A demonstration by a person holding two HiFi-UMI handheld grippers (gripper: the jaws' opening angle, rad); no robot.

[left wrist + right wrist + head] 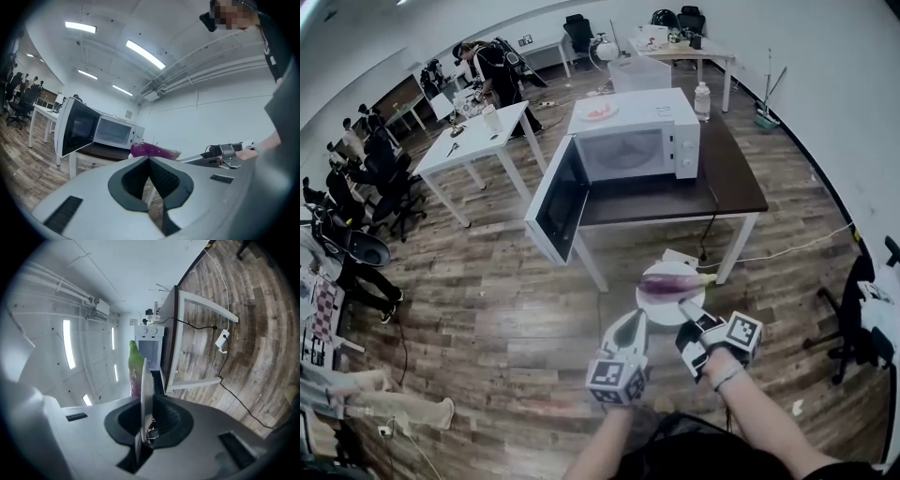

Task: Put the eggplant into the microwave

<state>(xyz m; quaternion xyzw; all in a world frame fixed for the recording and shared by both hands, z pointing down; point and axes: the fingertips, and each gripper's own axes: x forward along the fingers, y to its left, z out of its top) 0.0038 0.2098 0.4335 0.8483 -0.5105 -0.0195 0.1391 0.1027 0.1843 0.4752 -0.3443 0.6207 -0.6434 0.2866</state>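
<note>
A purple eggplant [668, 281] with a green stem lies on a white plate [661, 305], carried in the air in front of the dark table [741, 183]. My right gripper [687, 312] is shut on the plate's near rim; in the right gripper view the plate [142, 394] shows edge-on between the jaws, with the eggplant [135, 369] behind it. My left gripper [630, 328] hangs beside the plate, shut and empty [150, 164]. The white microwave [637, 141] stands on the table with its door [558, 202] swung open to the left; the eggplant [151, 150] shows in front of the microwave [115, 132].
A white power strip [680, 255] and its cable lie on the wooden floor under the table. A bottle [702, 99] stands behind the microwave, and a dish [600, 112] rests on its top. White tables [473, 141] and seated people fill the left; a chair [858, 309] is at right.
</note>
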